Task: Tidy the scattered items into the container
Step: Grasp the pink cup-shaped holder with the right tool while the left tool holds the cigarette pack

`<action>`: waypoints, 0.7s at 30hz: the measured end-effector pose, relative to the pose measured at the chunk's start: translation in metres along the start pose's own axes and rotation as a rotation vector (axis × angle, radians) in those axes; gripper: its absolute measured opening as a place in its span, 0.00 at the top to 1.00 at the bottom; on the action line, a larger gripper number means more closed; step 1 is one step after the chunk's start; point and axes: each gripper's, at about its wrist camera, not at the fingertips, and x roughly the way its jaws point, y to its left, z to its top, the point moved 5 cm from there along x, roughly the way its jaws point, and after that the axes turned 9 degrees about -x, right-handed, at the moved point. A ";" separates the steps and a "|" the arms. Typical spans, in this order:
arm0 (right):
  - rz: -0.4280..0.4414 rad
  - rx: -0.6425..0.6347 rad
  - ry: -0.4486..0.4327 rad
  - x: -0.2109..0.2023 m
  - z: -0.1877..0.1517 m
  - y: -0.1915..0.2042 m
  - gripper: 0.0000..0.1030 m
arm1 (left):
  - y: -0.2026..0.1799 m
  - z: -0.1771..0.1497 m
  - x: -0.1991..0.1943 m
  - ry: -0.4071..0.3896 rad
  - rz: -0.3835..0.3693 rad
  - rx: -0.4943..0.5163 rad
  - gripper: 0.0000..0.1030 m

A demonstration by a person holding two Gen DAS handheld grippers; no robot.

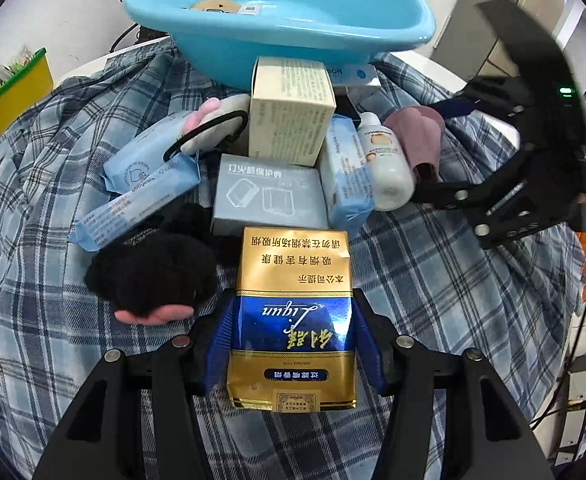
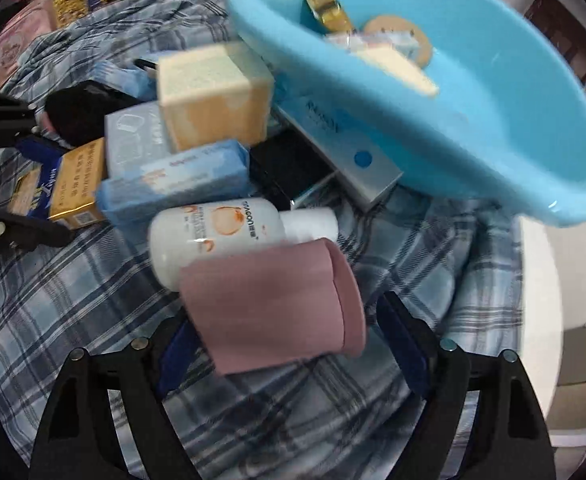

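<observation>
Left wrist view. My left tool (image 1: 293,344) pinches a gold-and-blue cigarette pack (image 1: 293,312), blue pads pressed on both its sides, the pack lying lengthwise on the plaid cloth (image 1: 53,200) that covers the counter. Beyond the pack: a grey box (image 1: 269,196); behind it a cream box (image 1: 289,116) standing upright against the blue basin (image 1: 277,20). Left of these: blue tissue packs (image 1: 141,184), a black hair band with a pink-and-white plush piece (image 1: 209,128), and a black fluffy item (image 1: 153,268) with a pink edge, just beside the pack. Right of the grey box: another blue tissue pack (image 1: 345,172), a white bottle (image 1: 385,164) lying down, and a mauve cup (image 1: 417,136) on its side. My right tool (image 1: 425,194) reaches in from the right, near the cup. A yellow bin (image 1: 17,88) sits far left.

Right wrist view, blurred. My right tool (image 2: 289,344) stands spread, its fingers either side of the mauve cup (image 2: 273,304); the right pad is clear of it, and I cannot tell whether the left pad touches. The white bottle (image 2: 221,236) lies touching the cup. The blue basin (image 2: 493,120) holds a few small items already, among them a gold-topped one (image 2: 327,4) and a round tan one (image 2: 397,32). A silver box (image 2: 345,152) lies partly under the basin's rim.
</observation>
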 end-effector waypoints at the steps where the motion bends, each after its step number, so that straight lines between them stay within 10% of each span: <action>1: 0.013 0.027 -0.010 0.000 -0.001 -0.001 0.19 | 0.001 0.000 0.002 0.004 0.002 0.000 0.44; 4: 0.021 0.090 -0.009 -0.005 -0.008 0.000 0.33 | 0.000 -0.001 0.002 0.005 -0.004 0.001 0.44; 21: -0.001 0.718 -0.173 -0.072 -0.076 0.049 0.33 | -0.005 -0.017 -0.026 -0.086 0.054 -0.006 0.44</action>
